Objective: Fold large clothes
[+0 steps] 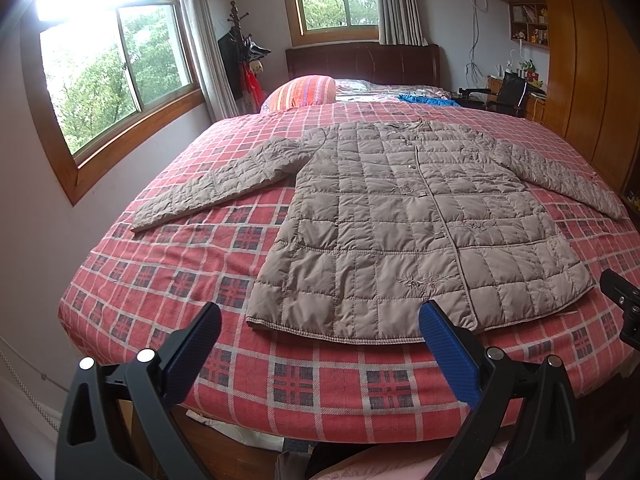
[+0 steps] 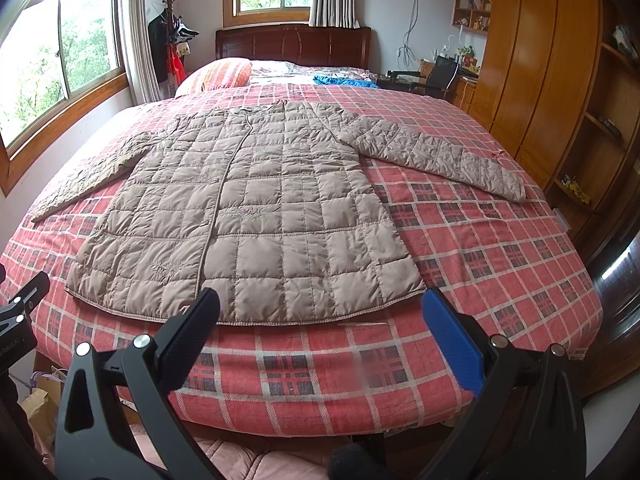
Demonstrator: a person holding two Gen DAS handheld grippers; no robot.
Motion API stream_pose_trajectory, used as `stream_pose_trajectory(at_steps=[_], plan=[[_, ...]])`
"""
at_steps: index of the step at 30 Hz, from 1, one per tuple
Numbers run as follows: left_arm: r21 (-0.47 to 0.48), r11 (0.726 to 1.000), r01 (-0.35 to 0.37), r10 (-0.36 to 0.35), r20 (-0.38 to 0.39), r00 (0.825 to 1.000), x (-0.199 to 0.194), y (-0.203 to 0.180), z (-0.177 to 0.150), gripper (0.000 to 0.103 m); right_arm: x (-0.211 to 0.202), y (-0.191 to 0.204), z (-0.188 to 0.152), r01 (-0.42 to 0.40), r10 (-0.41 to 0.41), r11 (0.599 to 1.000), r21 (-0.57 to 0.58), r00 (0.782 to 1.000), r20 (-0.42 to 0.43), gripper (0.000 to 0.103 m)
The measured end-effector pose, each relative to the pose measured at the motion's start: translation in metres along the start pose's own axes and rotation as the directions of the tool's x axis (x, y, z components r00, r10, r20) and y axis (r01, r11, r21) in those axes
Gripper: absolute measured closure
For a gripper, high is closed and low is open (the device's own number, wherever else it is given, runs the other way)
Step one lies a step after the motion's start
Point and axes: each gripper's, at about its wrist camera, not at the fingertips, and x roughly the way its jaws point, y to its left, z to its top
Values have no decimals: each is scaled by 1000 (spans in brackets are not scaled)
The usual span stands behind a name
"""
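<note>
Here | quilted jacket (image 1: 404, 216) flat on bed (image 1: 304, 384) | no readable writing

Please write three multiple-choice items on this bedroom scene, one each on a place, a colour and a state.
1. Where does the quilted jacket lie?
A. on the plaid bedspread
B. on the coat stand
C. on the floor

2. What colour are the pads on the left gripper?
A. red
B. blue
C. yellow

3. How do the right gripper jaws stand?
A. shut on a sleeve
B. shut on nothing
C. open, holding nothing

Answers: 1 A, the jacket is spread flat on the bedspread, sleeves out. 2 B, both pads show blue. 3 C, the jaws stand wide apart short of the hem.
</note>
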Motion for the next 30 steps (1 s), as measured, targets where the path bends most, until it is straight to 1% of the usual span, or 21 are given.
stream_pose_trajectory(at_steps=[30], plan=[[-1,1000,0,0,-3,1000,3,0,-1,4,8,2,-3,0,0,1000,-1,1000,-4,3]])
